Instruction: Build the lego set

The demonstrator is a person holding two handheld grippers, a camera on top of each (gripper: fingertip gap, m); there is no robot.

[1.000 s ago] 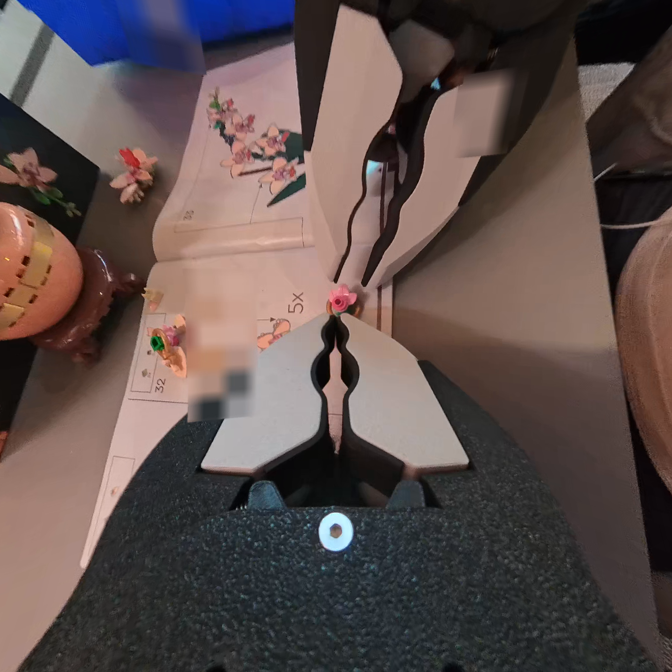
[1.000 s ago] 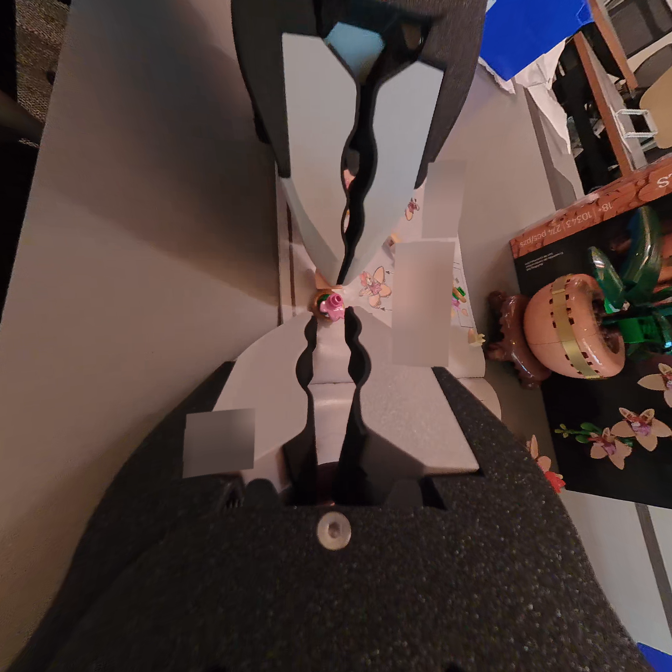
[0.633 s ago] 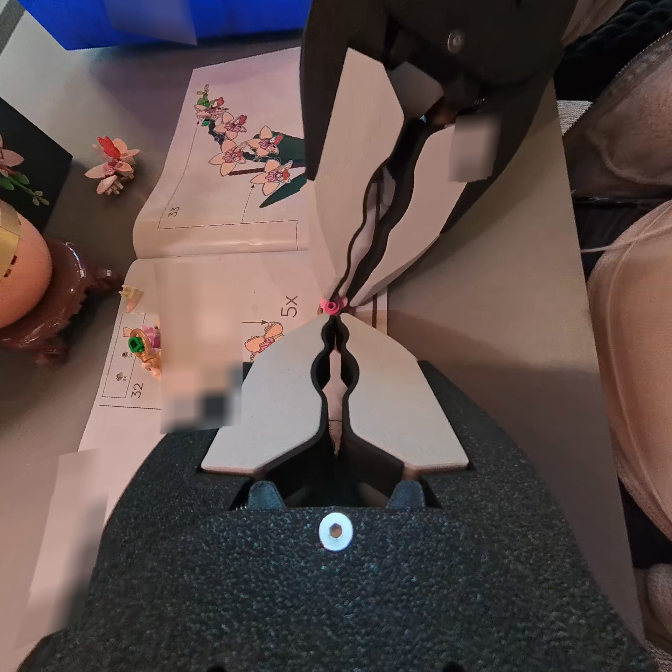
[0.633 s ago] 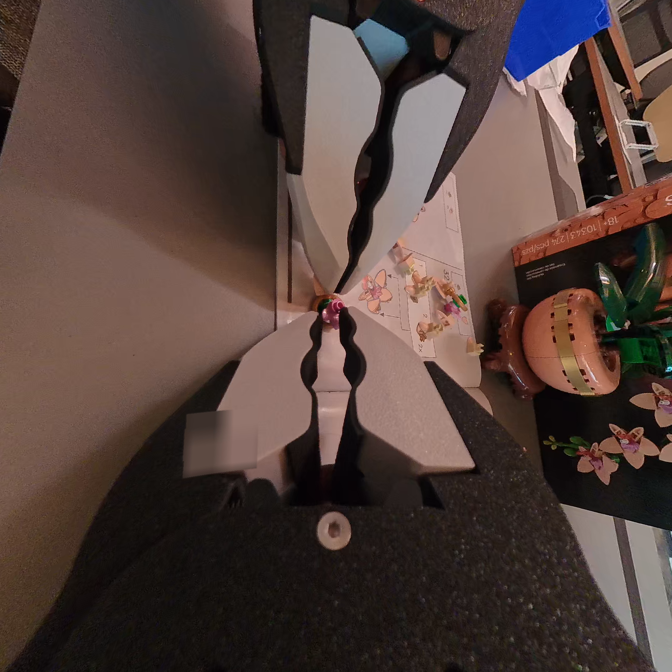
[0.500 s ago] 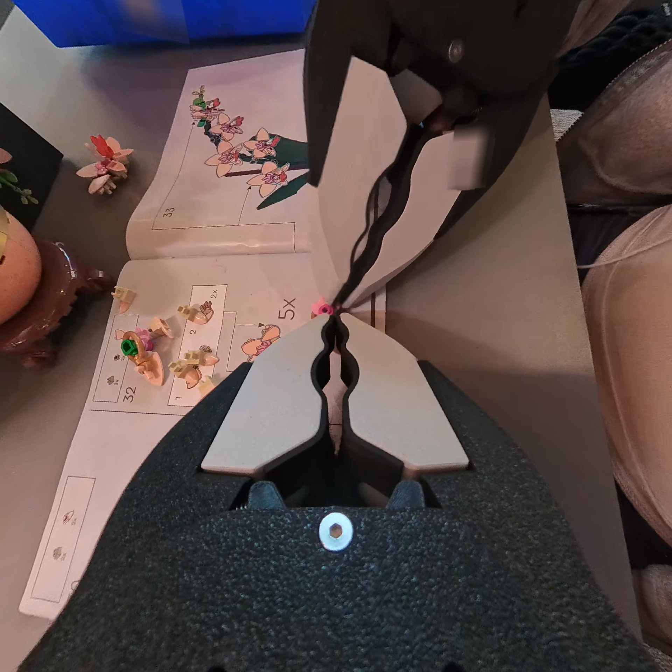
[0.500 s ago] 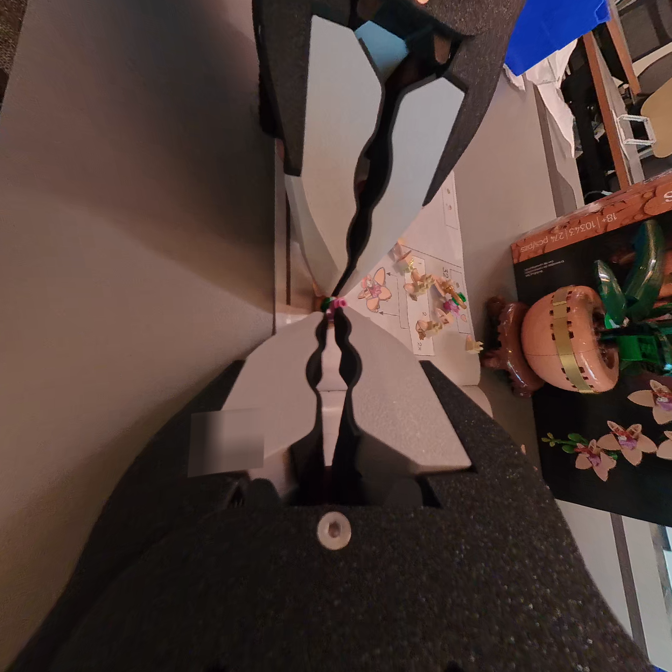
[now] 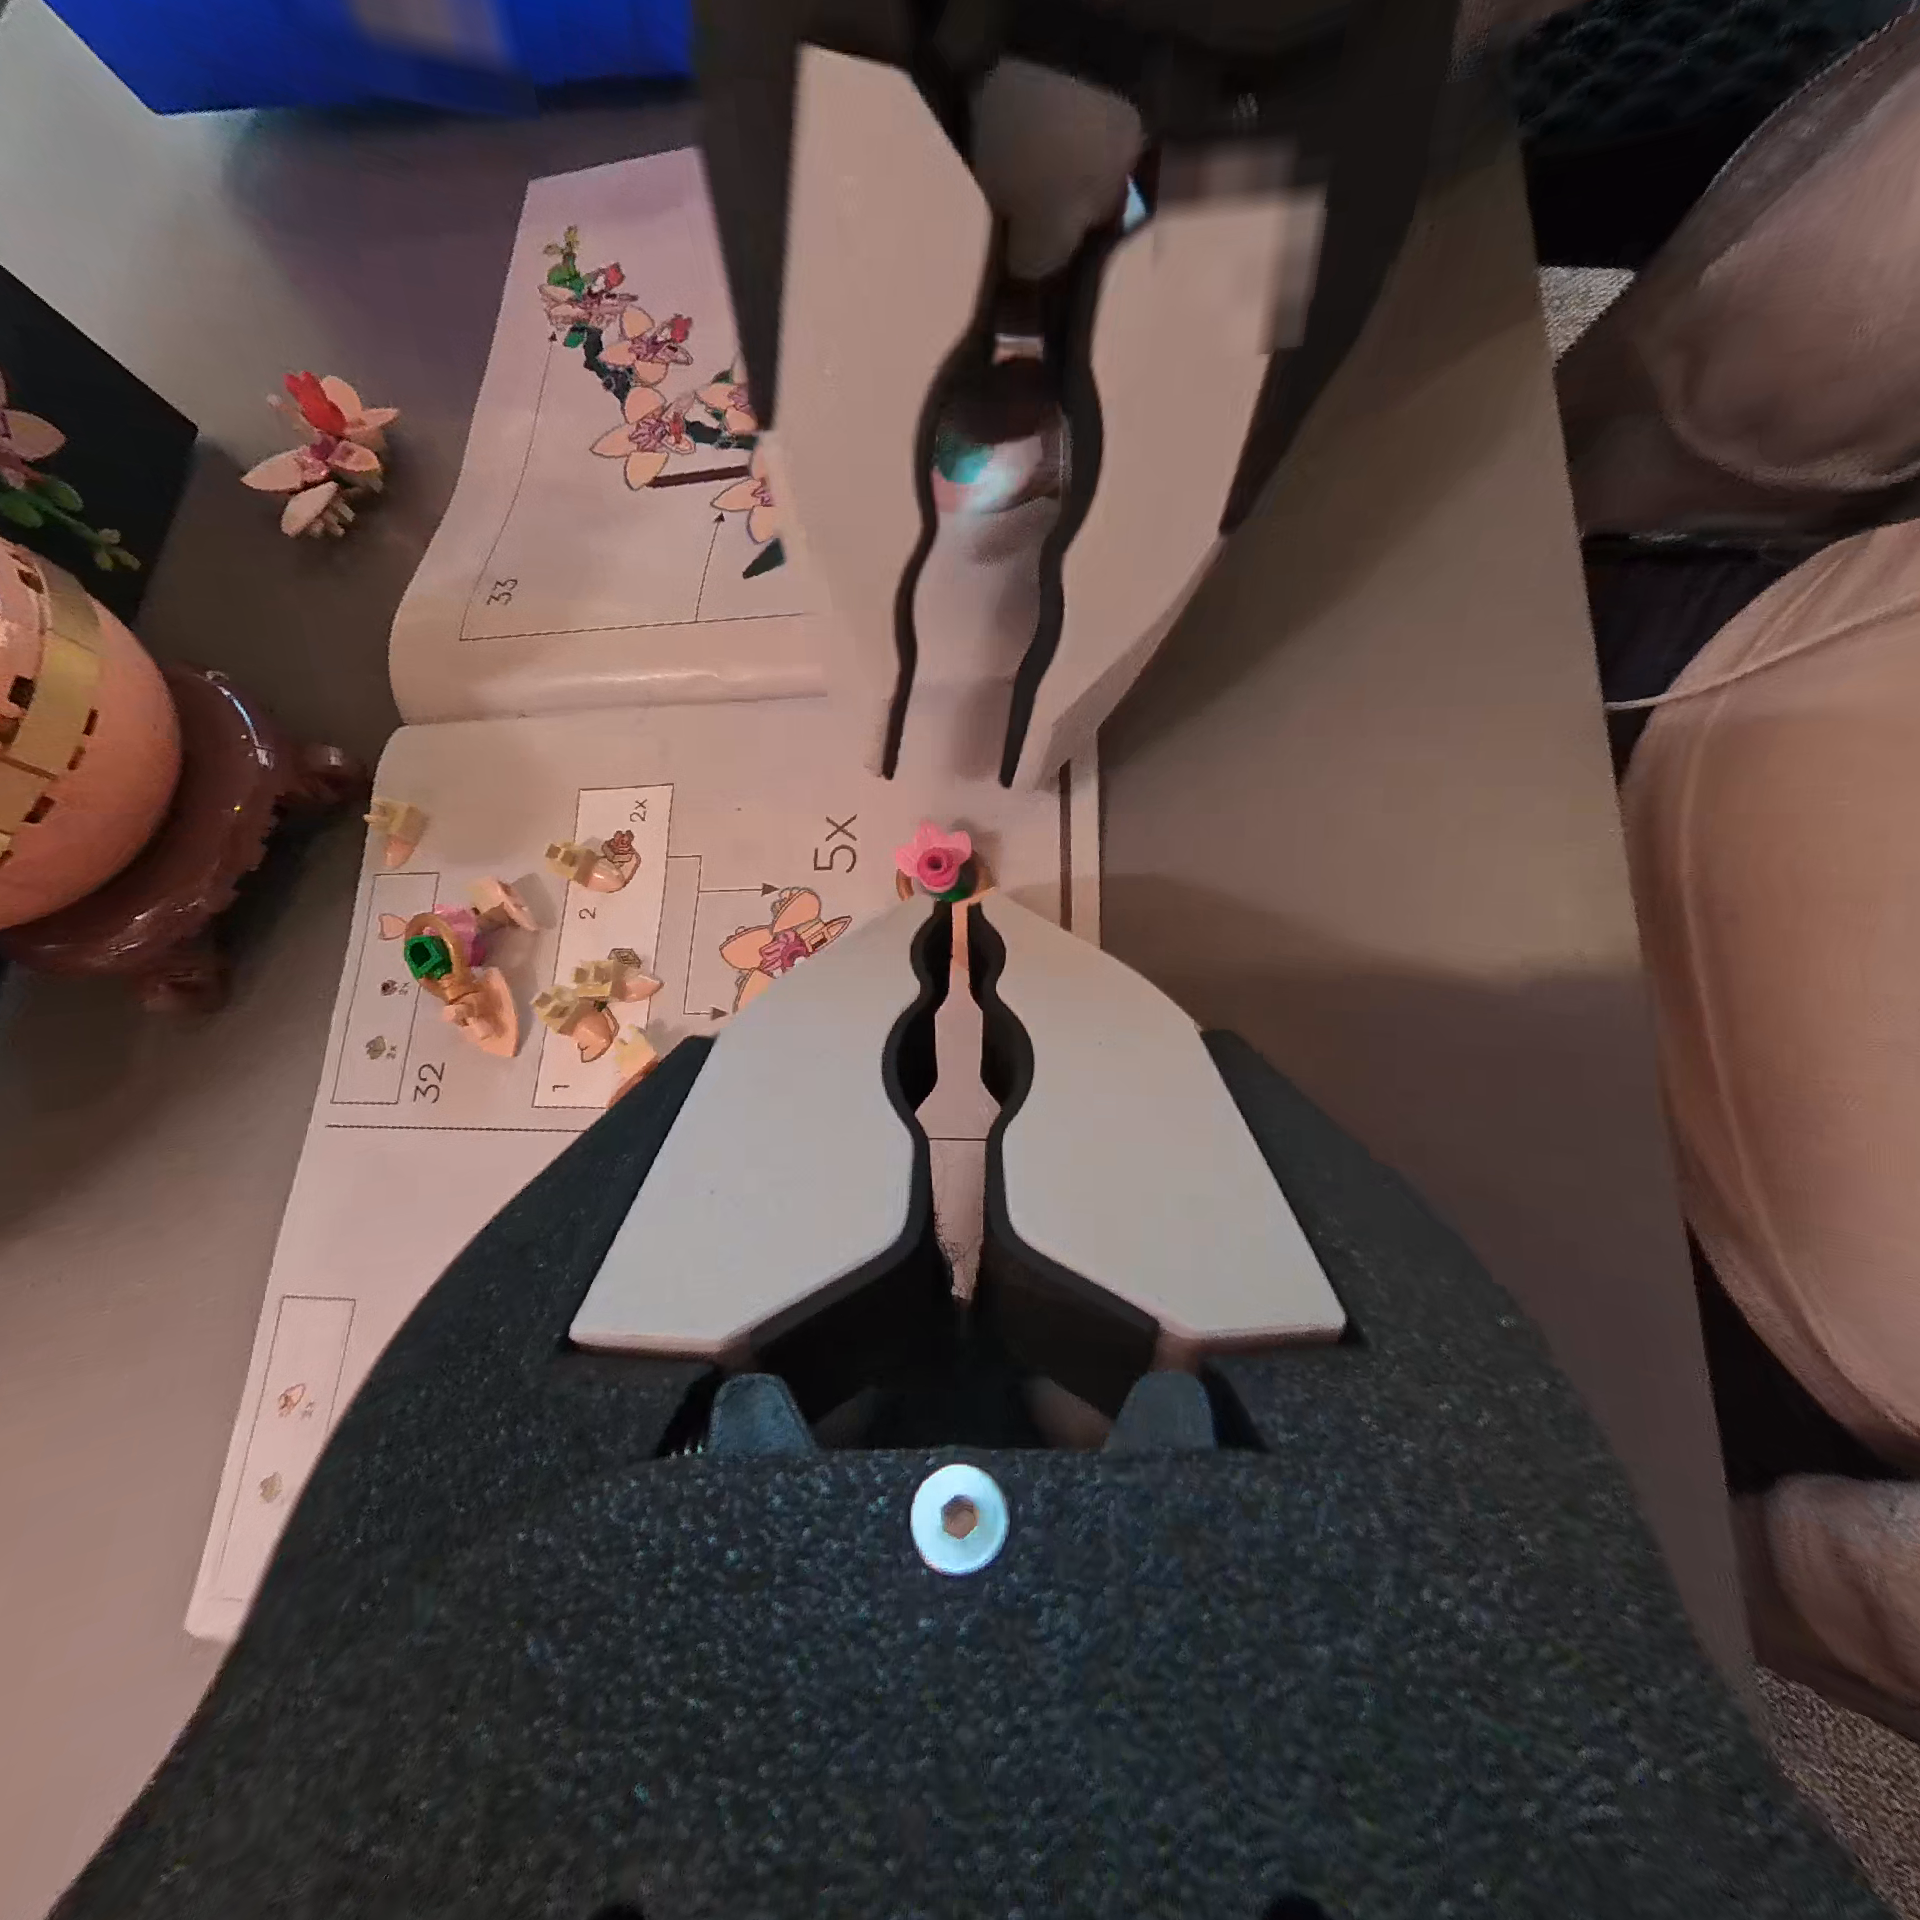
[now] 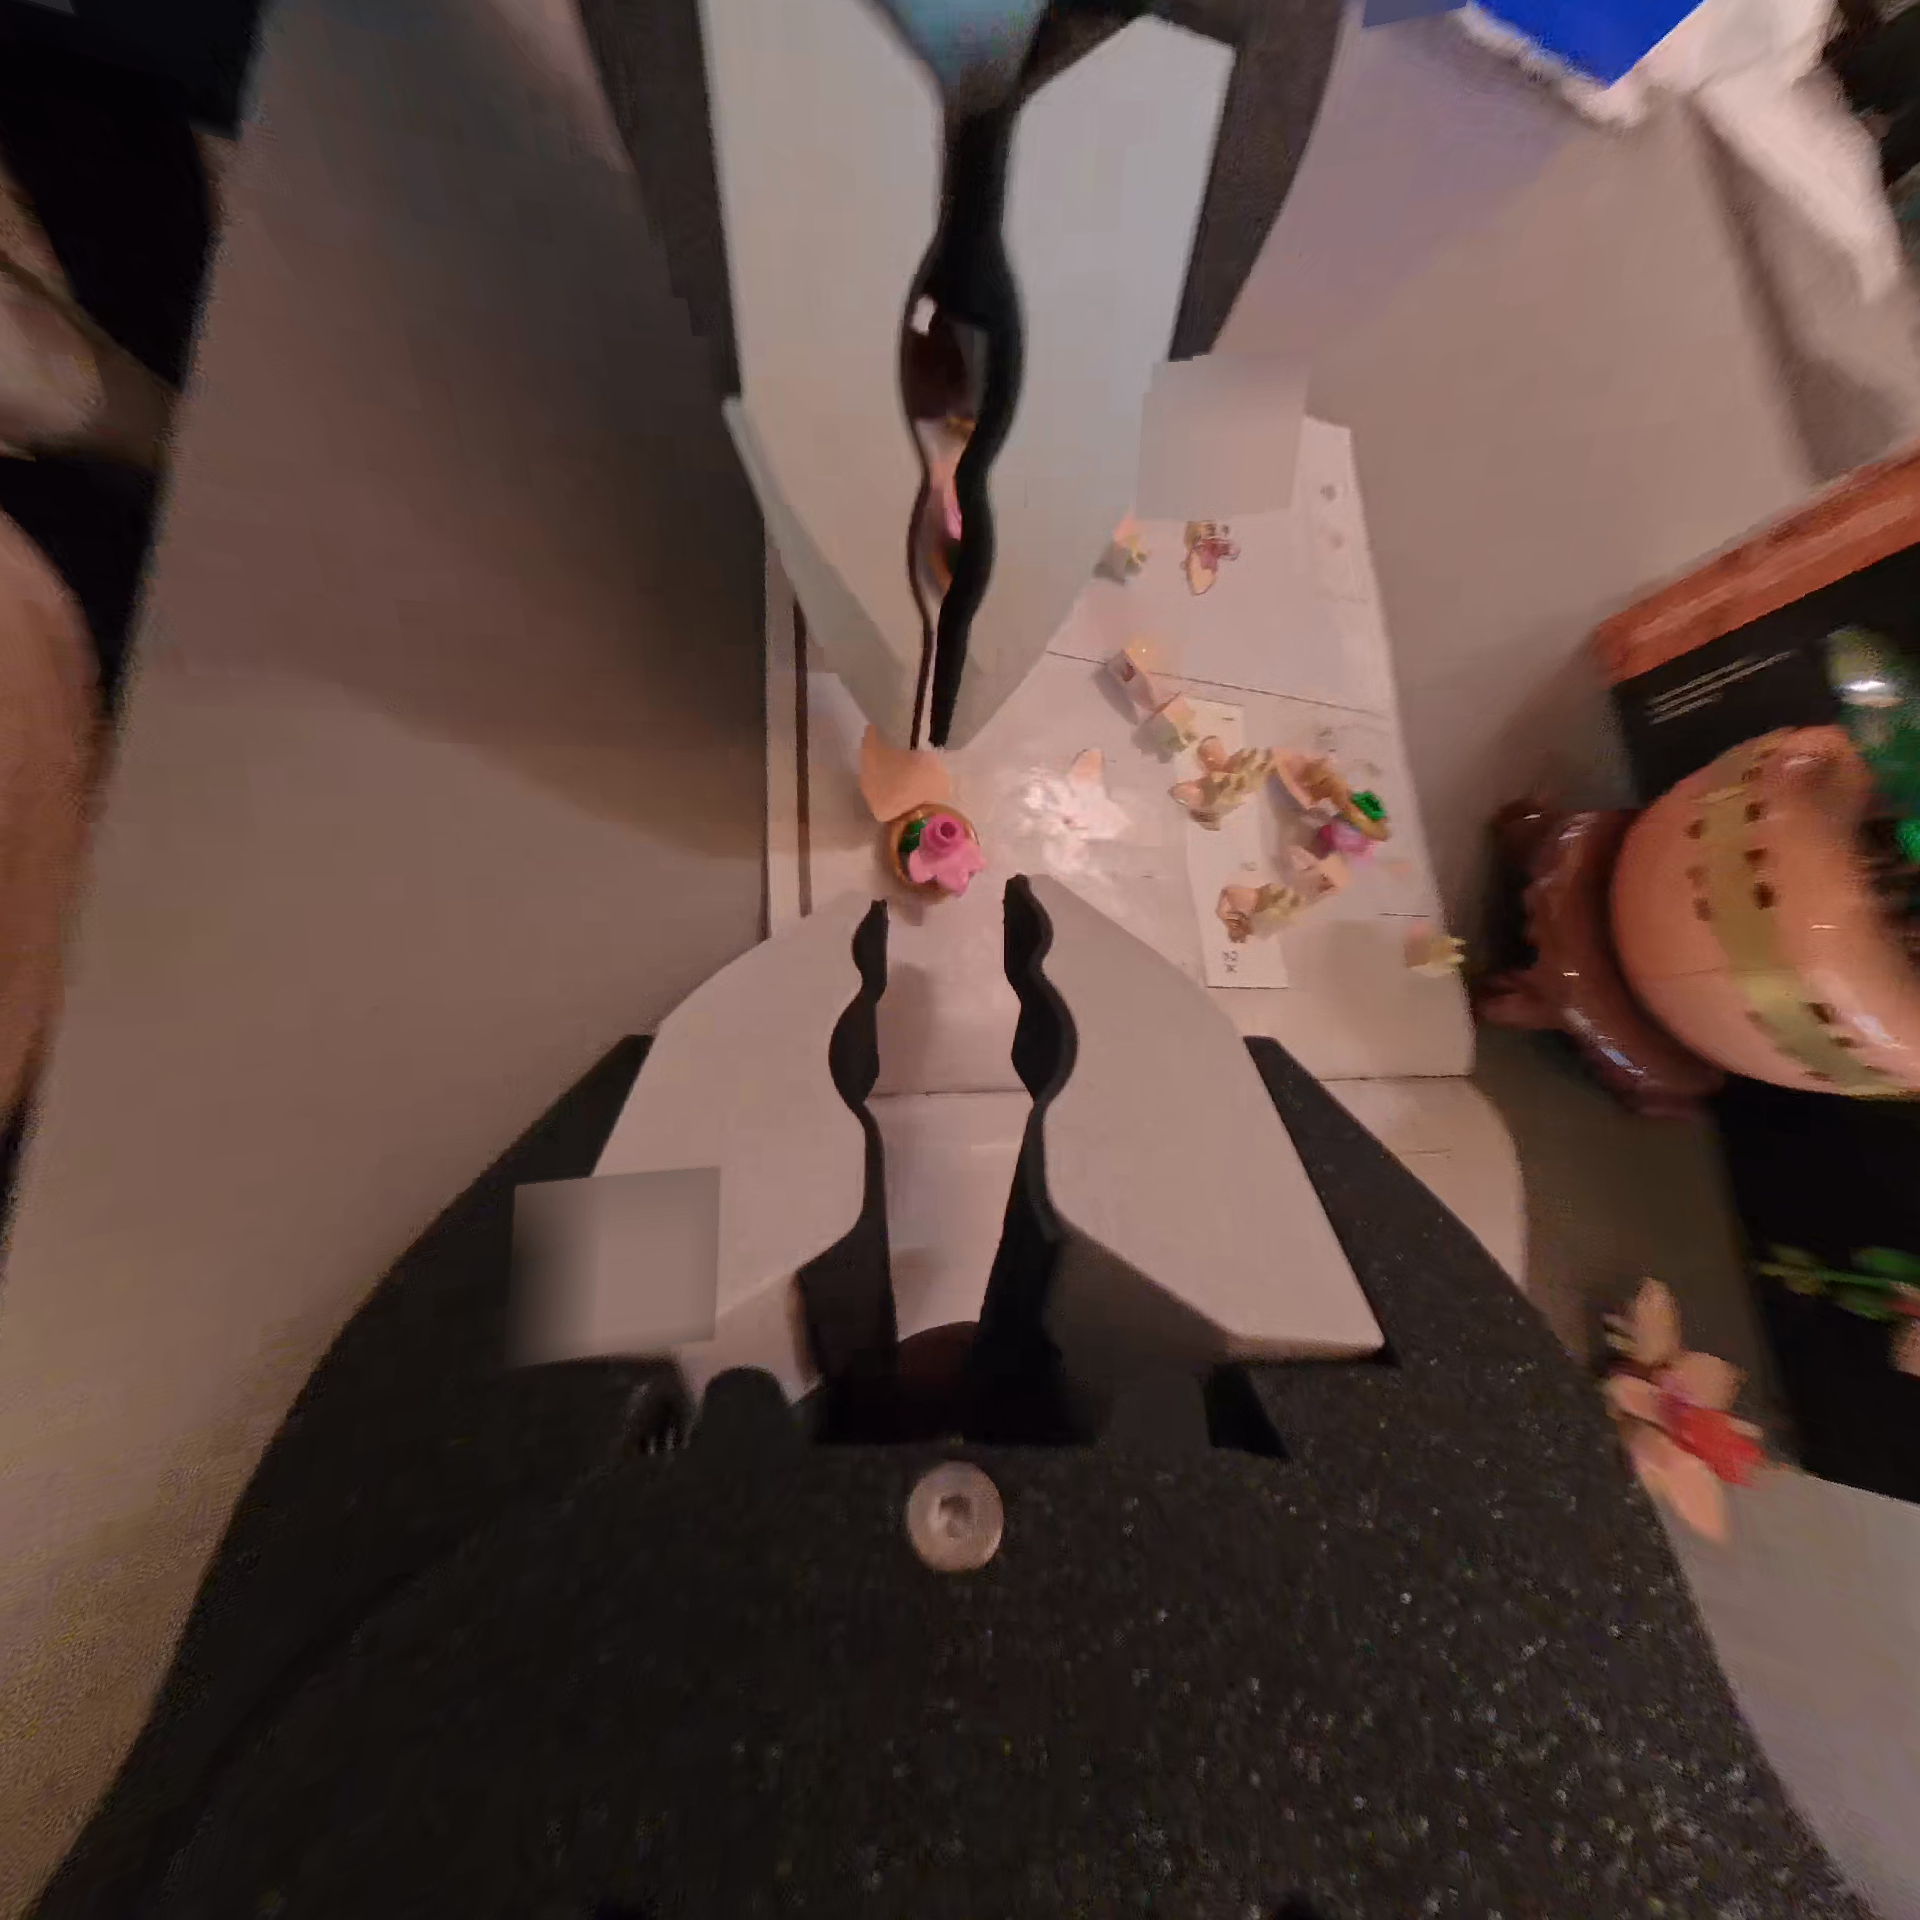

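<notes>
Pink flower stud (image 7: 935, 858) sits on a gold ring with a green bit under it, and the whole small bloom assembly is pinched at the very tips of the left claw (image 7: 961, 914), pressed together on its tan petal (image 8: 896, 781). In the right wrist view the assembly (image 8: 935, 850) hangs just off the right claw (image 8: 943, 896), slightly left of its centreline and a touch beyond the tips, not touching either one. Right claw is spread, nothing in it.

Key relation: the two claws point nose to nose along one line, with the bloom between them, held by the left, free of the right. Petal points back into the left claw; the pink stud faces up and toward the right claw. Right claw is the nearer free one for any press or next piece.

All this hovers over the open instruction booklet (image 7: 623, 644) on the counter (image 7: 1299, 935). Loose tan petal pieces (image 7: 592, 997) lie on the page well left of the claws, beside another gold-ringed bloom (image 7: 452, 961). Finished flower (image 7: 322, 452) and pink pot (image 7: 73, 769) sit further left.

Judgement: stud looks seated; the next petal likely comes from that pile.
</notes>
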